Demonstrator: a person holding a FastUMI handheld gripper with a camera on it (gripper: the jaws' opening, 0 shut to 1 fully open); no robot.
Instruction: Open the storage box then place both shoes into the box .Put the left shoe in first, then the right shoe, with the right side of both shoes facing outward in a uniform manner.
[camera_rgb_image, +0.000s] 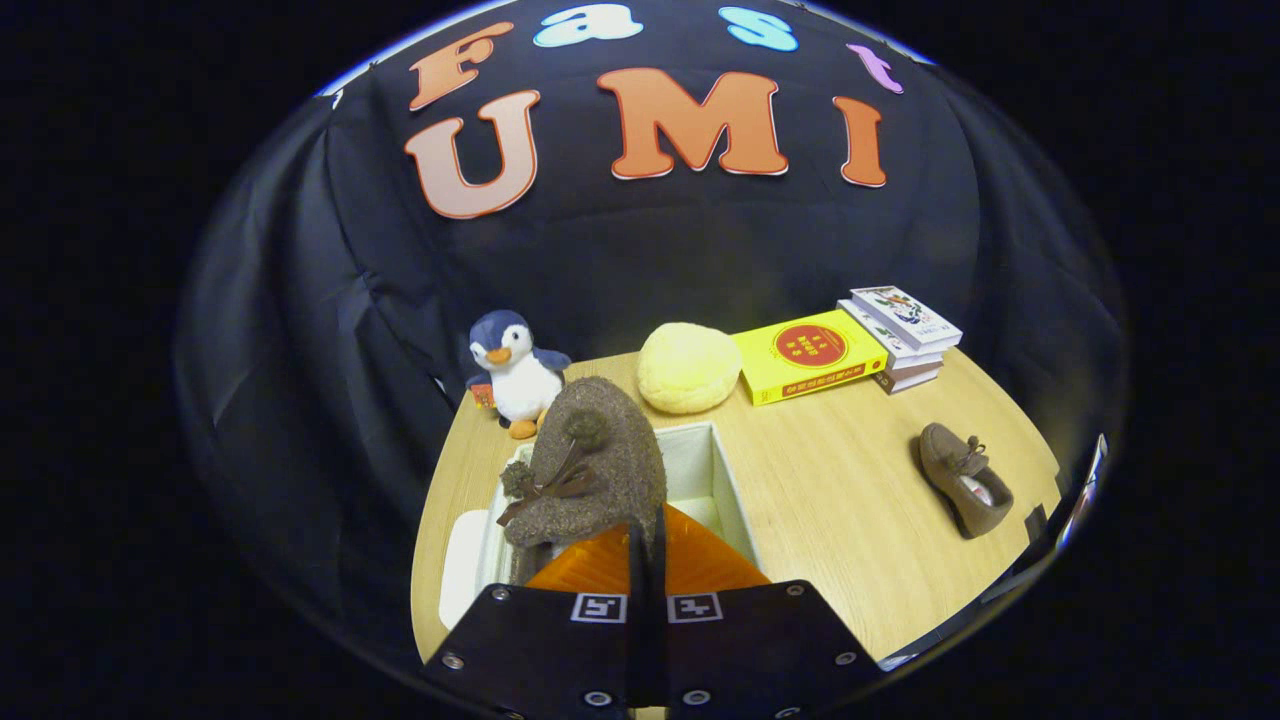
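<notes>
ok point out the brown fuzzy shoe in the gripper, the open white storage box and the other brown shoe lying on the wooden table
brown fuzzy shoe (600, 455), gripper view: its upper, by the bow.
open white storage box (728, 478), gripper view: its right wall.
other brown shoe (962, 478), gripper view: its middle, near the lace.

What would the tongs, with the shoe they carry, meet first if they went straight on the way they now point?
Probably the open storage box: the tongs, shut on the brown shoe, point into it, so the shoe would likely reach its pale inside first. Beyond it sits the yellow cushion. Depth is hard to judge.
</notes>
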